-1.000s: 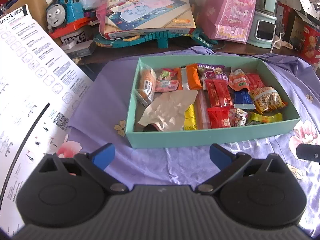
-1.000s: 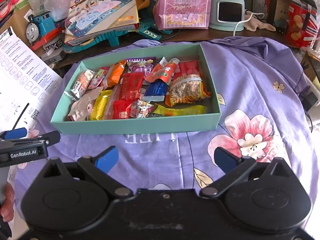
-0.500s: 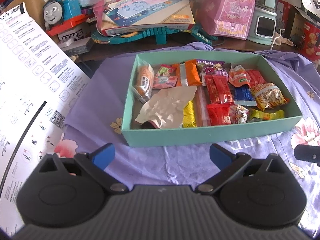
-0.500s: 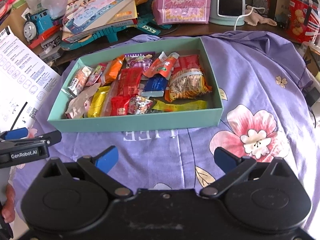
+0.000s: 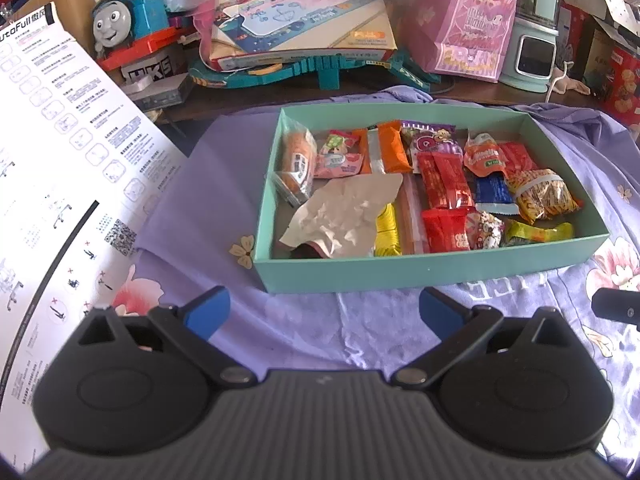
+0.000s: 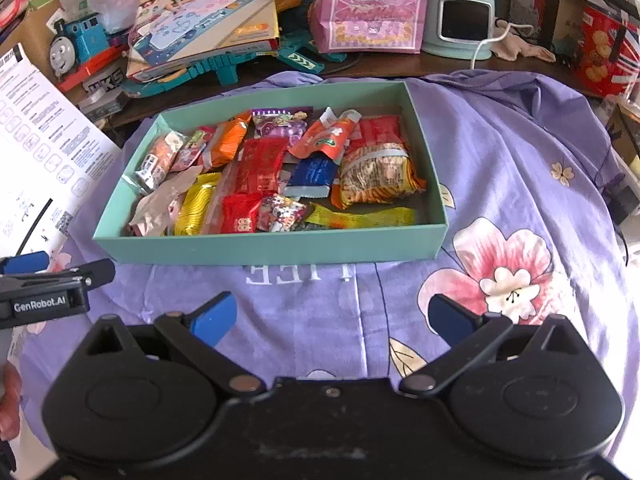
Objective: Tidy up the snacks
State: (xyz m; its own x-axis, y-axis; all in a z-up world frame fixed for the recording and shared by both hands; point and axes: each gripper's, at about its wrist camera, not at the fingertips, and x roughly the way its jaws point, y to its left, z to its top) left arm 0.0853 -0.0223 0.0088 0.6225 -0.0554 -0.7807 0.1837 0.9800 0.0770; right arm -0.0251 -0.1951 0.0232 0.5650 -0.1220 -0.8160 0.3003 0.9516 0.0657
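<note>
I hold my left gripper [image 5: 322, 310] and right gripper [image 6: 332, 318] spread and empty above a purple flowered cloth [image 6: 520, 184], just short of the near wall of a teal box [image 5: 432, 270] filled with snack packets [image 6: 280, 172]

Bright daylight, sharp centre, fisheye-bent edges, dark vignetted corners

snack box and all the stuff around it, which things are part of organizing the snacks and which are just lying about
Part of the job:
- teal box
- snack packets inside it
- left gripper, fingers open
- right gripper, fingers open

Just lying about:
- toy train
- pink gift bag
- printed instruction sheet
- flowered purple cloth under the box
</note>
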